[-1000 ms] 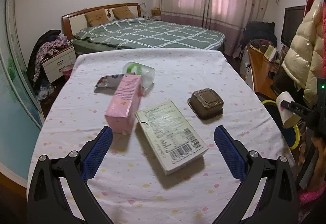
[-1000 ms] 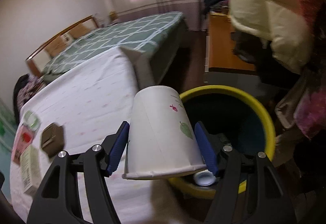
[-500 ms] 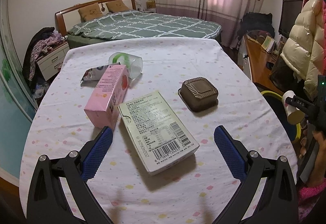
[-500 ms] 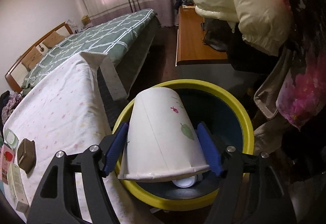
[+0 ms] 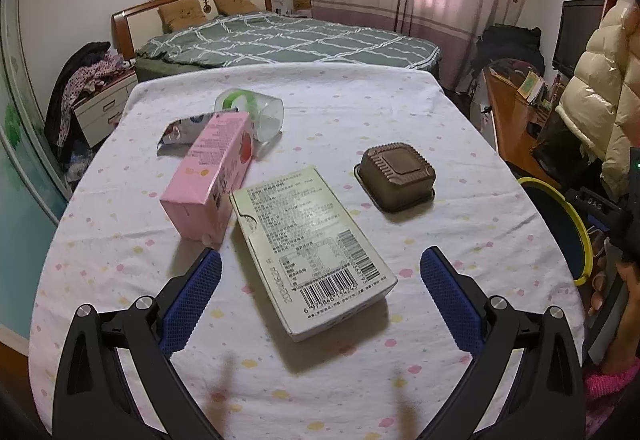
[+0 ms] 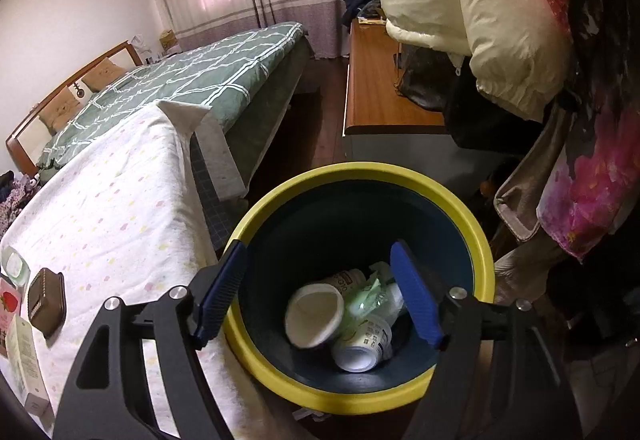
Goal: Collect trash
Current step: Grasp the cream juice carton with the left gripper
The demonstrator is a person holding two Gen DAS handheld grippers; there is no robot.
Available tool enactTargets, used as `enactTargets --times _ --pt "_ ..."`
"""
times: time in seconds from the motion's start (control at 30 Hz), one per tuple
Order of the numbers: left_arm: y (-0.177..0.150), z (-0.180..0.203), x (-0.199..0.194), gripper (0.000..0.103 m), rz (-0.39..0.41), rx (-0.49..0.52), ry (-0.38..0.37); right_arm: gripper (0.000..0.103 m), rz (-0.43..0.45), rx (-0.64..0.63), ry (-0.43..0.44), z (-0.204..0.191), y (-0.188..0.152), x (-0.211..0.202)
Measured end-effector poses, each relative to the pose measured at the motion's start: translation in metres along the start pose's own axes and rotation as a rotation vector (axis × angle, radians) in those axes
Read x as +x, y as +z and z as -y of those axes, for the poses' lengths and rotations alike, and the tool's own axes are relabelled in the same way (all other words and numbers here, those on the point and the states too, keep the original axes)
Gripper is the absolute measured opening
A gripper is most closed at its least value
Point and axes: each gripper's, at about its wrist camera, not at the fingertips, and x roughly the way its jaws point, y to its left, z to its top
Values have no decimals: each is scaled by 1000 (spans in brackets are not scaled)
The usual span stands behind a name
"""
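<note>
My right gripper (image 6: 320, 292) is open and empty above the yellow-rimmed blue bin (image 6: 360, 176). A white paper cup (image 6: 314, 314) lies inside it with other cups and wrappers. My left gripper (image 5: 320, 276) is open over the table, its fingers either side of a white barcode box (image 5: 312, 248). A pink carton (image 5: 212, 176), a brown square container (image 5: 396, 176), a clear cup with green lid (image 5: 250, 112) and a foil wrapper (image 5: 180, 130) lie beyond it. The bin rim (image 5: 580, 224) shows at the table's right.
The table (image 5: 360, 100) has a dotted white cloth. A bed (image 5: 288, 40) stands behind it. A wooden desk (image 6: 376, 88) and hanging coats (image 6: 480, 0) crowd the right side by the bin.
My right gripper opened and the white paper cup dropped into the bin. My left gripper stayed open and shifted slightly over the barcode box.
</note>
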Motion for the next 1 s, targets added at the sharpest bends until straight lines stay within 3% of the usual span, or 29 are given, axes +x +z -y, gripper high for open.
enactTargets --times 0.33,0.77,0.87,1.0 --pt "-2 3 29 98 -65 -53 33 72 -6 -1 22 -1 0 1" --pt "10 14 66 98 -126 -35 123 72 -11 -10 46 -4 0 1" --pt "9 11 74 89 -138 -42 125 72 -14 -10 47 -5 1 2" --pt "7 8 73 84 -138 -37 113 72 -17 -17 46 -7 1 2"
